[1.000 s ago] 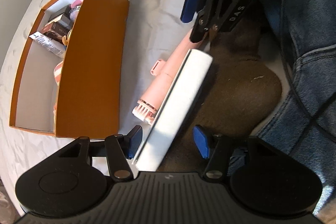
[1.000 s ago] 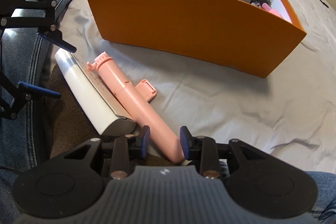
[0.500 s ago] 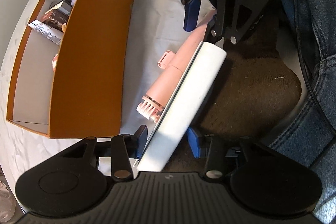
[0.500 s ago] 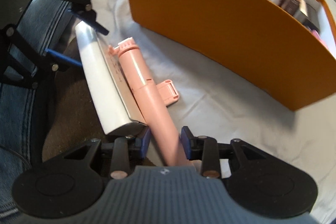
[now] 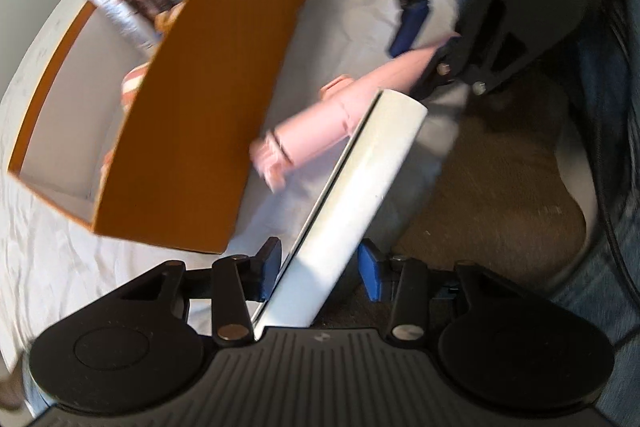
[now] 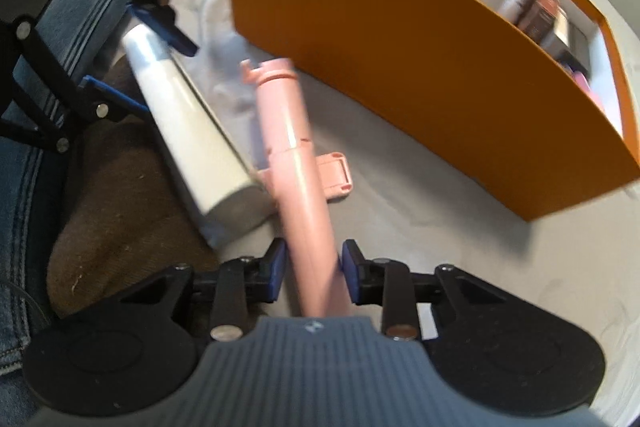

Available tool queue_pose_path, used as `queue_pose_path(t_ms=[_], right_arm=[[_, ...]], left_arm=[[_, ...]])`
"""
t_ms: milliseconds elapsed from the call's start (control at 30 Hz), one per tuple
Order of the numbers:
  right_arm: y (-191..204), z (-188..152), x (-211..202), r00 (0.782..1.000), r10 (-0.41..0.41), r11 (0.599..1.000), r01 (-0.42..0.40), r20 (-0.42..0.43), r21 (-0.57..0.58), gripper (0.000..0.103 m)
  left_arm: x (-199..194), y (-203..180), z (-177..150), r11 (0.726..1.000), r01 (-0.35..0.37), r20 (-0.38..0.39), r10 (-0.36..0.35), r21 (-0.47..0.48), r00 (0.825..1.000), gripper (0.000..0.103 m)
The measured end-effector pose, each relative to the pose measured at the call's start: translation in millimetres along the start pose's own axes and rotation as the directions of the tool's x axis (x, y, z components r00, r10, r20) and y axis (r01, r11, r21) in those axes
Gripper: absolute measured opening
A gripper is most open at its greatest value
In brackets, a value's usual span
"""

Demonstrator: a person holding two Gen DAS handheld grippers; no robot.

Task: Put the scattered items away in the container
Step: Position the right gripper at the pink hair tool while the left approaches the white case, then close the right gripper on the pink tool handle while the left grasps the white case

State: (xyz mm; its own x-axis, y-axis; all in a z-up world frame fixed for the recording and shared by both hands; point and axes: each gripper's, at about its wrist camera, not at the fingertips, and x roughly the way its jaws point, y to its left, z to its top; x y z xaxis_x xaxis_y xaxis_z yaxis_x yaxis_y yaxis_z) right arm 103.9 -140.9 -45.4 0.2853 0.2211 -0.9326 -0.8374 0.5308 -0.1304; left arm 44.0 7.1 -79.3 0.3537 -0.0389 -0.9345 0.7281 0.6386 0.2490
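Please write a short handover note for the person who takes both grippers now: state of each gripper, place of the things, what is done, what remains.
Left gripper: jaws around one end of the long white box; they have just been closing.
Right gripper: jaws have just closed on the handle end of the pink plastic stick.
Both things are beside the orange cardboard container, over the white sheet.
Done: several small boxes already inside.
Left: put both inside.
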Motion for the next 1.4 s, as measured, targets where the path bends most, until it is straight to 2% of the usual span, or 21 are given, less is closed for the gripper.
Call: queue_pose_path(t_ms=[100,133,200,233,333,467,600,800,900,1100,1267,1400], right_arm=[[-12,-2,-6,0.999,-0.046,0.998,0.047,-0.005,0.038,0.029],[-16,-3,-7,0.997,-0.079,0.996,0.08,-0.014,0.047,0.023],[-24,-5,-10,0.99,-0.139,0.988,0.141,-0.031,0.059,0.024],[-27,-7,-12,0.989,-0.144,0.987,0.146,-0.027,0.068,0.024],[-28,-8,-22,0.994,-0.104,0.992,0.102,0.023,0.08,0.024],[-9,-1,-27,0.994,-0.059,0.998,0.058,0.09,0.01,0.025],[6,26,-13,0.993,-0.066,0.993,0.076,0.098,-0.095,0.025],[12,33,-2,0.993,-0.075,0.973,0.093,0.093,-0.211,0.025],[10,34,-2,0.994,-0.072,0.97,0.09,0.086,-0.225,0.025],[4,37,-11,0.993,-0.035,0.973,0.059,0.111,-0.223,0.025],[7,49,-16,0.99,-0.039,0.966,0.071,0.132,-0.25,0.025],[9,62,-14,0.991,-0.005,0.963,0.041,0.136,-0.267,0.025]], left_arm=[[0,15,4,0.992,0.02,-0.005,-0.021,-0.126,1.0,0.048],[0,18,5,0.987,0.023,-0.01,-0.025,-0.16,1.0,0.048],[0,20,8,0.979,0.02,-0.021,-0.025,-0.201,0.999,0.048],[1,19,10,0.978,0.013,-0.029,-0.019,-0.209,0.999,0.048],[2,13,16,0.981,0.005,-0.033,-0.012,-0.194,0.999,0.049],[6,7,26,0.986,0.013,-0.026,-0.018,-0.167,1.0,0.051],[10,6,35,0.984,0.041,-0.004,-0.042,-0.171,0.999,0.055],[14,6,41,0.984,0.075,0.042,-0.069,-0.162,0.997,0.057],[13,5,41,0.981,0.099,0.072,-0.088,-0.168,0.993,0.054],[-3,0,41,0.985,0.089,0.081,-0.078,-0.146,0.994,0.043],[-19,12,41,0.979,0.083,0.073,-0.071,-0.187,0.995,0.04],[-29,25,43,0.969,0.086,0.057,-0.075,-0.232,0.996,0.039]])
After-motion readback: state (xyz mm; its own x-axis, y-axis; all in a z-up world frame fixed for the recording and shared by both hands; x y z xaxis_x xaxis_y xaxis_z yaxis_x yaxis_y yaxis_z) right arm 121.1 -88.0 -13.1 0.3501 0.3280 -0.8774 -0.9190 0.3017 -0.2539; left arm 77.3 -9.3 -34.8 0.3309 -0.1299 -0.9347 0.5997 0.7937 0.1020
